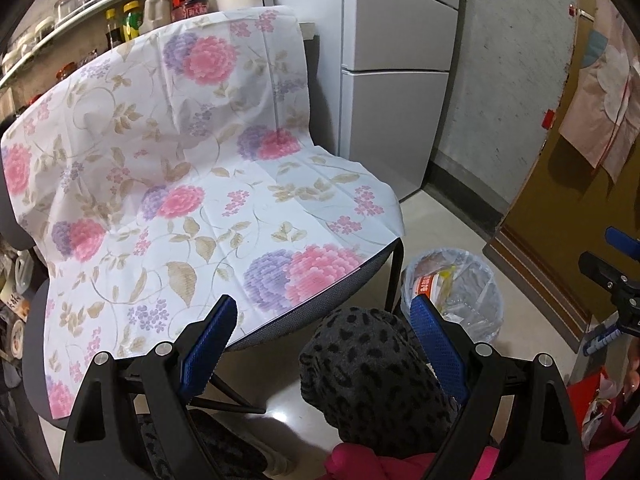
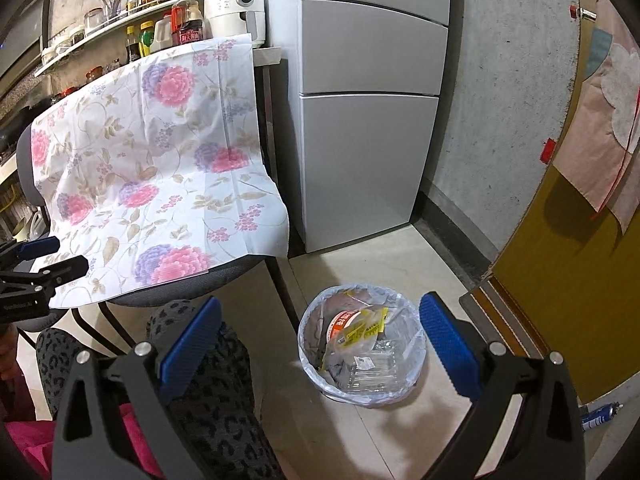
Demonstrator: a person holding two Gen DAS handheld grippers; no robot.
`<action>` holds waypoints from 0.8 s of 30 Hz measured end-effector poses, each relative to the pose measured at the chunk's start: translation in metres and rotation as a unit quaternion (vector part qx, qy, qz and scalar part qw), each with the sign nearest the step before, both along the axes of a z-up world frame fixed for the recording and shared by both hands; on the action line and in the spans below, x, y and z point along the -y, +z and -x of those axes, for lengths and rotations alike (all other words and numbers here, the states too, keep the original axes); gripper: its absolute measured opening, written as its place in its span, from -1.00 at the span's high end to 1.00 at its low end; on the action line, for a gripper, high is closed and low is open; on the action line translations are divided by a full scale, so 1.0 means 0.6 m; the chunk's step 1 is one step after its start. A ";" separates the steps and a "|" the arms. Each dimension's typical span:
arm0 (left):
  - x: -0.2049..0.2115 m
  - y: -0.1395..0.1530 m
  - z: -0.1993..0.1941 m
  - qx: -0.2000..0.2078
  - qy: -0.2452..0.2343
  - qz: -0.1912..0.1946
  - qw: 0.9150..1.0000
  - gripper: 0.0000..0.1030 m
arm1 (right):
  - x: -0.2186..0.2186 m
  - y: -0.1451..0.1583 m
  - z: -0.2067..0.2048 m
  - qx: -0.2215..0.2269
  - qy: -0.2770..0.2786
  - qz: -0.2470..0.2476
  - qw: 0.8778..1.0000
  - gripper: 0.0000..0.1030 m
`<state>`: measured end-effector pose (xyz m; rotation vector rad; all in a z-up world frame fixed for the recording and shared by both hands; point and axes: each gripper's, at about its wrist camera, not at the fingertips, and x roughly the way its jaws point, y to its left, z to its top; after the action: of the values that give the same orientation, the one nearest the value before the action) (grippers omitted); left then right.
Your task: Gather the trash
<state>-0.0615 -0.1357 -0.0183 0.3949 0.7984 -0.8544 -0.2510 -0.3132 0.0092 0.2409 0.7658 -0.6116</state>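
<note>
A small bin [image 2: 362, 350] lined with a clear plastic bag stands on the pale floor right of the chair, and shows again as the bin [image 1: 460, 292] in the left wrist view. It holds a red-labelled cup lid, a yellow wrapper [image 2: 366, 326] and a clear plastic tray [image 2: 374, 372]. My right gripper [image 2: 320, 320] hangs open above the bin with nothing between its blue pads. My left gripper [image 1: 324, 316] is open too, empty, over the person's knee by the chair's front edge. The chair seat under the floral cloth [image 1: 172, 184] carries no loose item that I can see.
A grey chair [image 2: 180, 284] draped with the floral cloth fills the left. A person's knees in leopard-print trousers [image 1: 372, 376] sit under both grippers. A grey fridge [image 2: 368, 112] stands behind, a shelf of bottles [image 2: 132, 20] at upper left, a brown door [image 2: 560, 288] at right.
</note>
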 end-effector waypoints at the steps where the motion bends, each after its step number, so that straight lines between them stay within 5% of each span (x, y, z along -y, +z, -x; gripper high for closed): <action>1: 0.001 -0.001 0.000 0.000 0.000 -0.001 1.000 -0.71 | -0.001 0.001 0.000 0.000 -0.001 0.000 1.000 -0.88; 24: 0.001 0.000 0.001 0.001 0.003 0.000 1.000 -0.71 | -0.002 -0.008 -0.005 -0.003 0.001 -0.004 1.000 -0.88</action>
<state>-0.0623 -0.1363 -0.0183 0.3931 0.7977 -0.8489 -0.2483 -0.3119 0.0045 0.2458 0.7741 -0.6078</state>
